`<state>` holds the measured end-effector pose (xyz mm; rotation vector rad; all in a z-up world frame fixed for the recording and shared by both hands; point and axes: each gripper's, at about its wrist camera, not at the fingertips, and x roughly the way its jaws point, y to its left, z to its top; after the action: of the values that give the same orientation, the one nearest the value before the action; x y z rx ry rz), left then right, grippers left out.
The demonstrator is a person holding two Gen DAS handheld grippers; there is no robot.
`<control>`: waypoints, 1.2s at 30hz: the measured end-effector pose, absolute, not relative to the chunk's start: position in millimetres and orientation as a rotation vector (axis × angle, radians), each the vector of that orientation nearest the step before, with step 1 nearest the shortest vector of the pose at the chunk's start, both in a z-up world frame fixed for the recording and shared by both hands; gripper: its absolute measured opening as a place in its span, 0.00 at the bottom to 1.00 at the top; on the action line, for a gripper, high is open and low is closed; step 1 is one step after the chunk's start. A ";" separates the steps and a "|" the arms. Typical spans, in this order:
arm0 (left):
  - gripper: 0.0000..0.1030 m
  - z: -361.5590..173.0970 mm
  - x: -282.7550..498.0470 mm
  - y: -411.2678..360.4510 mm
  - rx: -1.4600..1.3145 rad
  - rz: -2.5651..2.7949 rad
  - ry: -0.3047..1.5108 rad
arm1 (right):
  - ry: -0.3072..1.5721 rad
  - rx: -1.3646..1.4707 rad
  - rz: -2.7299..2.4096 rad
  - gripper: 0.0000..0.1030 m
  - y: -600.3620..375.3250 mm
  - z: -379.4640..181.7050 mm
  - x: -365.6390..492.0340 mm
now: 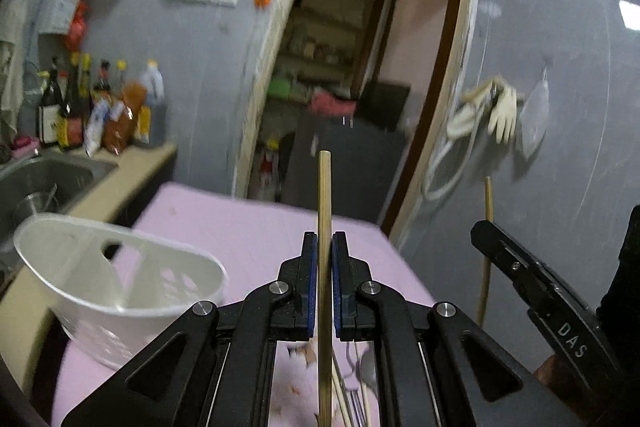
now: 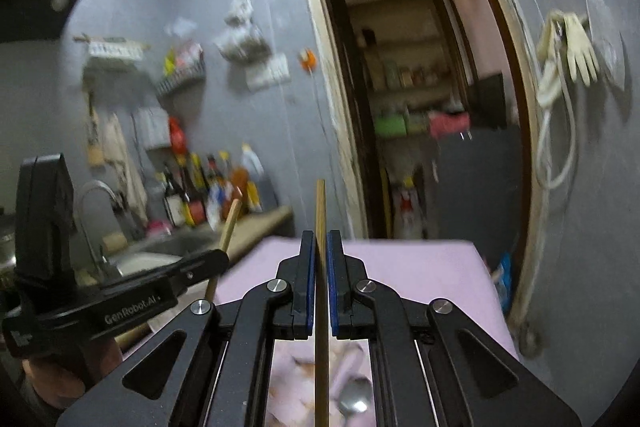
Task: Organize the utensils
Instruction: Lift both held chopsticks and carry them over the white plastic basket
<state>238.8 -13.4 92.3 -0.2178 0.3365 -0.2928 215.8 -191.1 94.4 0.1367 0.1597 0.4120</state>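
Observation:
My left gripper (image 1: pixel 324 239) is shut on a bamboo chopstick (image 1: pixel 324 195) that stands upright between its blue pads, raised above the pink table (image 1: pixel 248 227). My right gripper (image 2: pixel 320 237) is shut on a second chopstick (image 2: pixel 320 211), also upright. Each gripper shows in the other's view: the right one (image 1: pixel 486 227) with its chopstick (image 1: pixel 488 199) at the right, the left one (image 2: pixel 222 257) with its chopstick (image 2: pixel 232 223) at the left. A white divided utensil holder (image 1: pixel 120 283) sits on the table to the left. More chopsticks (image 1: pixel 352 403) and a spoon (image 2: pixel 354 399) lie on the table below the grippers.
A counter with a steel sink (image 1: pixel 48 179) and several sauce bottles (image 1: pixel 92 107) is at the left. An open doorway (image 1: pixel 352 87) is ahead, with gloves and a hose (image 1: pixel 492 111) hanging on the grey wall to its right.

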 end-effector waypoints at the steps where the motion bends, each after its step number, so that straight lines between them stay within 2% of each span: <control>1: 0.04 98.1 236.1 -8.7 -0.220 -0.289 0.319 | 0.135 0.143 0.421 0.03 -187.6 100.3 214.7; 10: 0.04 161.8 232.8 59.0 -0.254 -0.212 0.146 | -0.021 0.181 0.521 0.03 -133.9 155.9 230.7; 16: 0.04 181.6 247.4 121.6 -0.271 -0.123 0.076 | -0.087 0.208 0.586 0.03 -94.4 177.2 252.6; 25: 0.04 168.2 259.7 192.1 -0.316 0.007 -0.021 | -0.142 0.244 0.567 0.03 -64.1 158.8 283.8; 36: 0.04 119.5 271.3 193.3 -0.301 0.079 -0.018 | -0.091 0.196 0.533 0.03 -55.7 126.4 295.9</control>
<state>271.3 193.3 119.5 -0.3014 -0.0184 0.0786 295.9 -55.7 126.4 0.1957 -0.0914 0.5329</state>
